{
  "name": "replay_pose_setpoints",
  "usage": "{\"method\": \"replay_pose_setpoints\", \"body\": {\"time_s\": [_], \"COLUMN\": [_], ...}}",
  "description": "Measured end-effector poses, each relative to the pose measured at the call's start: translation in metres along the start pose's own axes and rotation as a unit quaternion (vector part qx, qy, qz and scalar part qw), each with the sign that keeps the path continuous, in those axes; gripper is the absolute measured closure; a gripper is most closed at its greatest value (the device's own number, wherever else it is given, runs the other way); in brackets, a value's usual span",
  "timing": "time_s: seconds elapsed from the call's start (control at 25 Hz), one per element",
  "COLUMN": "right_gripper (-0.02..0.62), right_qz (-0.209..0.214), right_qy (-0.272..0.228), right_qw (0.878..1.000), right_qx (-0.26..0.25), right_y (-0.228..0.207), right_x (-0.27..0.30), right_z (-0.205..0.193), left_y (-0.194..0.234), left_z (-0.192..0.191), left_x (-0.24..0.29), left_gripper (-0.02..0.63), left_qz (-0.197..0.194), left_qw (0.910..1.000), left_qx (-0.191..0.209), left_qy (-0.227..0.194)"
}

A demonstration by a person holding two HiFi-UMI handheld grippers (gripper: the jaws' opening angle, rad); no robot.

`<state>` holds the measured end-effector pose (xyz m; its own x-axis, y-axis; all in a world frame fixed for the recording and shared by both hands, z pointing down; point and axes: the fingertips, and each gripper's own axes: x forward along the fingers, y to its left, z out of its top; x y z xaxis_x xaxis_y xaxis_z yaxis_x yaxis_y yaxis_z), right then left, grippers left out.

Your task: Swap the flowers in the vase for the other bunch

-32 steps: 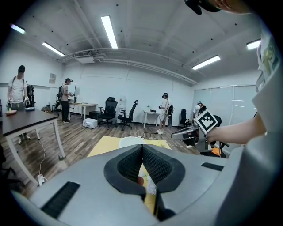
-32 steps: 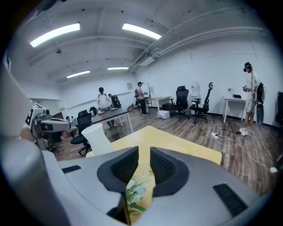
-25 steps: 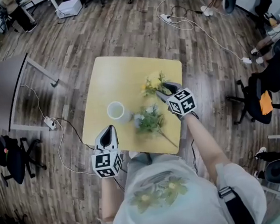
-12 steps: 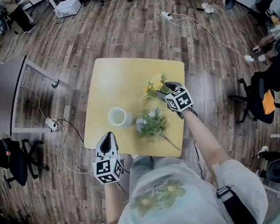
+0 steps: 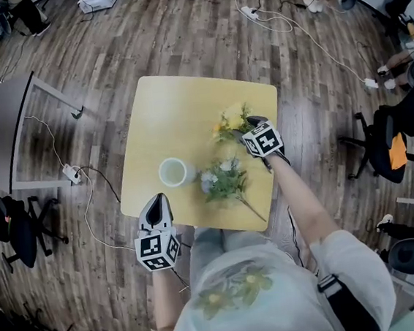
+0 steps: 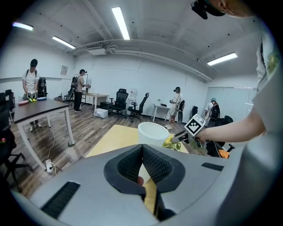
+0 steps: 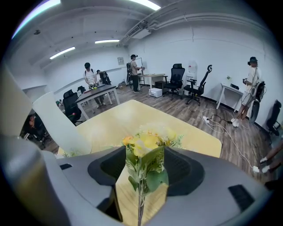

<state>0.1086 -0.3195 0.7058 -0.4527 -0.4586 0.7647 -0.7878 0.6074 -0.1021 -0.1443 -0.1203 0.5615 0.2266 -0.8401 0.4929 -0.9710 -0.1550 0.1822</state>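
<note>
Near the right edge of the table [image 5: 179, 112] my right gripper [image 5: 249, 123] sits over the yellow flower bunch [image 5: 228, 122]. The blooms point toward the far edge. My right fingers have just been opening and now stand wide. The bunch's leafy stems [image 7: 146, 172] run up the gap between them, and neither pad presses on the stems. Whether the bunch rests fully on the tabletop I cannot tell.

The white vase [image 5: 172, 172] stands upright toward the near left corner, with both bunches outside it. Just beside the vase, on its right, lies the white-and-green flower bunch [image 5: 222, 180]. Its stem trails toward the near right corner.

My left gripper [image 5: 156, 202] hovers at the near edge, close to the left corner, and points across the table at the vase [image 6: 152, 132]. Its fingers are closed together at the tips, with nothing between them. The vase is near the gripper but apart from it.
</note>
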Motion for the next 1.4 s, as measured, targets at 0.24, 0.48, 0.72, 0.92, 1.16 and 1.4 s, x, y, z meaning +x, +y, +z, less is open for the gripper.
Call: {"method": "replay_pose_setpoints", "body": {"time_s": [0.24,0.48,0.72,0.92,1.16,1.4], "right_gripper": [0.342,0.343,0.344,0.344,0.402,0.457], "right_qz": [-0.006,-0.007,-0.009,-0.014,-0.017,-0.017], "right_qy": [0.026,0.055,0.073,0.071,0.069,0.055], "right_qw": [1.0,0.998,0.997,0.997,0.997,0.998], "right_qx": [0.007,0.014,0.015,0.034,0.013,-0.017], "right_y": [-0.01,-0.017,-0.02,-0.022,-0.024,-0.02], "right_x": [0.027,0.055,0.066,0.075,0.072,0.065], "right_z": [-0.008,-0.02,-0.026,-0.03,-0.028,-0.022], "left_y": [0.007,0.014,0.015,0.014,0.008,0.006], "left_z": [-0.006,-0.013,-0.021,-0.02,-0.021,-0.02], "left_x": [0.013,0.02,0.024,0.025,0.028,0.026], "left_gripper": [0.589,0.589,0.589,0.589,0.589,0.589], "left_qz": [0.002,0.007,0.008,0.005,-0.001,0.0], "left_qw": [0.9999,0.9998,0.9996,0.9996,0.9996,0.9996], "left_qx": [-0.005,-0.01,-0.013,-0.014,-0.013,-0.012], "left_qy": [0.01,0.019,0.024,0.024,0.025,0.024]}}
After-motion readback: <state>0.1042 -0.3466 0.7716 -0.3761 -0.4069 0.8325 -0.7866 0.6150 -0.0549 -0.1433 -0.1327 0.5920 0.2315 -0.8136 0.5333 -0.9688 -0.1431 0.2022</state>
